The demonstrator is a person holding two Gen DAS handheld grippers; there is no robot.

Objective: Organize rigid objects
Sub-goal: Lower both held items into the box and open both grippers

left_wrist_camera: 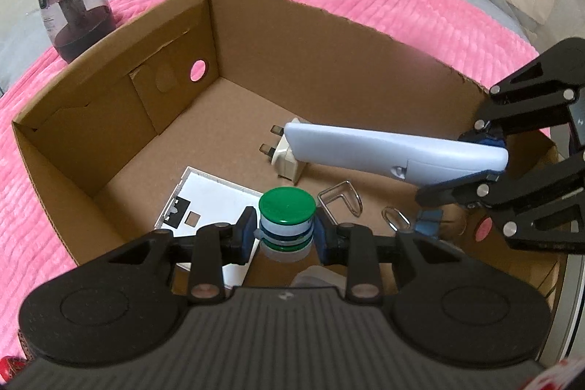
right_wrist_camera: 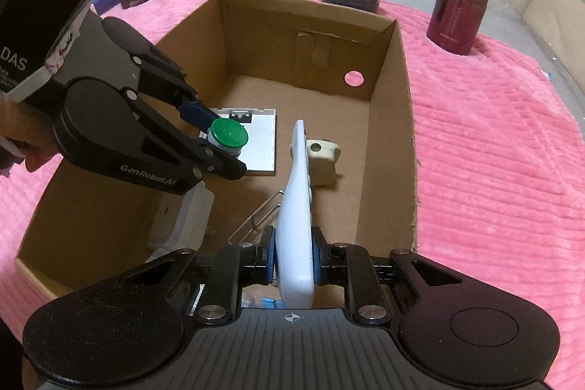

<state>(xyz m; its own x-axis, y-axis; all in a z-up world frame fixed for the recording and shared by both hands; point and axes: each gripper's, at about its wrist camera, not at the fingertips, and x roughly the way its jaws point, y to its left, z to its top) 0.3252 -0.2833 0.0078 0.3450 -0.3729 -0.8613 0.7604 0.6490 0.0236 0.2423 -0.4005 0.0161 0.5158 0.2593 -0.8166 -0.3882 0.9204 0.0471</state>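
Over the open cardboard box [left_wrist_camera: 256,35], both grippers carry loads — left gripper [left_wrist_camera: 283,231] clamps a green-capped bottle [left_wrist_camera: 287,207] by its ribbed neck, upright; right gripper [right_wrist_camera: 292,256] pinches a smooth pale-blue remote [right_wrist_camera: 296,207], long axis pointing away along its fingers. Box floor lies just below both — left nearer the flat white panel [left_wrist_camera: 215,196], right nearer the cream plug [right_wrist_camera: 323,154] and wire clip [left_wrist_camera: 342,198].

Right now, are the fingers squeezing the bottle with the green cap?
Touching. In the left wrist view, the left gripper has its blue fingers pressed against both sides of the green-capped bottle, with no gap showing.
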